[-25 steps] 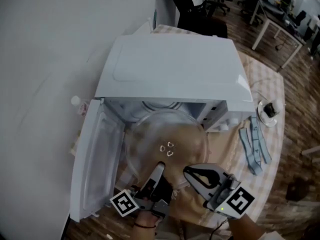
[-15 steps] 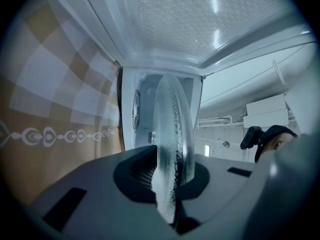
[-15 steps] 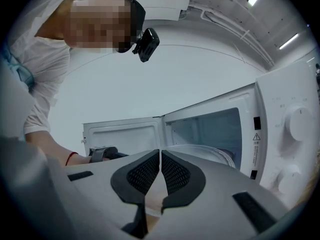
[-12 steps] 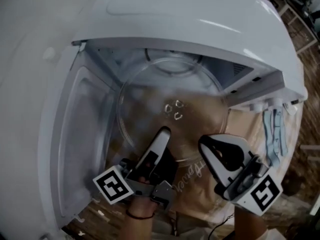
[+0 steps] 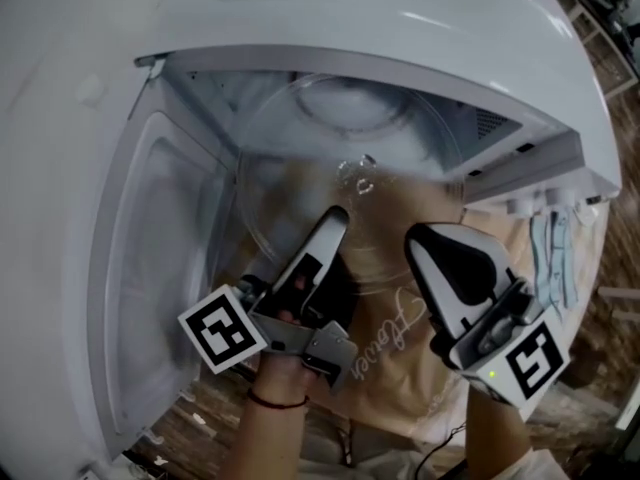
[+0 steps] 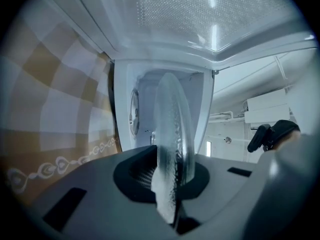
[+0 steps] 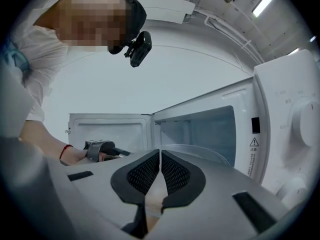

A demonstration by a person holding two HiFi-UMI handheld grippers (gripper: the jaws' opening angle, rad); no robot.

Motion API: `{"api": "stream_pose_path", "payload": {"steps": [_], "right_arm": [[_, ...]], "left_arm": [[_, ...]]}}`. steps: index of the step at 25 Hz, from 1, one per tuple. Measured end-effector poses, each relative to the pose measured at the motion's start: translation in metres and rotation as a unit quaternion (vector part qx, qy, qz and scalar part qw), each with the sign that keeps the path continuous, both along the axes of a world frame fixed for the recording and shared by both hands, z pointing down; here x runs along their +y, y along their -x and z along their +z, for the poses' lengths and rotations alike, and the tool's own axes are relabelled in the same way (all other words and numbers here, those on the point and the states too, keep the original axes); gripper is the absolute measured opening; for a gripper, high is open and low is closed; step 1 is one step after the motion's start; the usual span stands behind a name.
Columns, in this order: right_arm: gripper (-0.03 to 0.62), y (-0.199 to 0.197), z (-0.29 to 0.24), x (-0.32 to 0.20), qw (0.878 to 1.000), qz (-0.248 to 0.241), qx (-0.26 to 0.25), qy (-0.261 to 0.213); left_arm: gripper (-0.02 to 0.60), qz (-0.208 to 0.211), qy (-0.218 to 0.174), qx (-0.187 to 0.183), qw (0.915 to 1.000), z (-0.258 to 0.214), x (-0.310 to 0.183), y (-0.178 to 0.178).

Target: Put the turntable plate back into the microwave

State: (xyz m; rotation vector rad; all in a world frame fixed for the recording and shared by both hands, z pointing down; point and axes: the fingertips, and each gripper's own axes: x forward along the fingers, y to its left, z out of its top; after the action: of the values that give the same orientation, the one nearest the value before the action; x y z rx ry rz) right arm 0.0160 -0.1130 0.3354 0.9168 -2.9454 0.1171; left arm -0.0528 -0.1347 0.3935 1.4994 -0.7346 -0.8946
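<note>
The clear glass turntable plate (image 5: 350, 168) lies flat, its far half inside the open white microwave (image 5: 400, 18) and its near half sticking out. My left gripper (image 5: 335, 216) is rolled on its side and shut on the plate's near rim; in the left gripper view the glass (image 6: 172, 129) stands edge-on between the pads. My right gripper (image 5: 420, 236) is shut with nothing between its jaws, its tip at the plate's near right rim; whether it touches is unclear. In the right gripper view the plate (image 7: 205, 153) shows just beyond the shut jaws.
The microwave door (image 5: 150, 268) hangs open to the left. Its control panel with knobs (image 5: 530, 206) juts out at the right. A beige checked tablecloth (image 5: 400, 348) covers the table under the grippers. Blue strips (image 5: 555, 258) lie at the right.
Both grippers have moved forward with the plate, whose centre has gone from outside the opening to its threshold. The head view has come much closer to the microwave.
</note>
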Motion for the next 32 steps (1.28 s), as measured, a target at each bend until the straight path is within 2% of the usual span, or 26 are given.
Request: {"api": "stream_pose_path", "payload": {"steps": [9,13,21,27,32], "right_arm": [[0.034,0.002,0.003,-0.026,0.999,0.025,-0.022,-0.011],[0.035,0.001,0.003,-0.039,0.999,0.039,-0.023,-0.011],[0.034,0.005,0.008,-0.053,0.999,0.035,-0.008,-0.015],[0.035,0.006,0.008,-0.058,0.999,0.041,-0.01,-0.018],[0.035,0.002,0.009,-0.057,0.998,0.056,-0.017,-0.022]], "left_arm": [[0.017,-0.01,-0.003,-0.011,0.9999,0.002,-0.022,0.004],[0.017,-0.016,-0.003,-0.004,0.9999,0.005,-0.033,0.007],[0.017,-0.002,-0.008,-0.017,0.9998,0.006,-0.053,0.007],[0.017,0.002,-0.004,0.002,1.0,0.011,-0.067,0.005],[0.017,0.007,-0.001,-0.004,1.0,0.015,-0.074,0.003]]}}
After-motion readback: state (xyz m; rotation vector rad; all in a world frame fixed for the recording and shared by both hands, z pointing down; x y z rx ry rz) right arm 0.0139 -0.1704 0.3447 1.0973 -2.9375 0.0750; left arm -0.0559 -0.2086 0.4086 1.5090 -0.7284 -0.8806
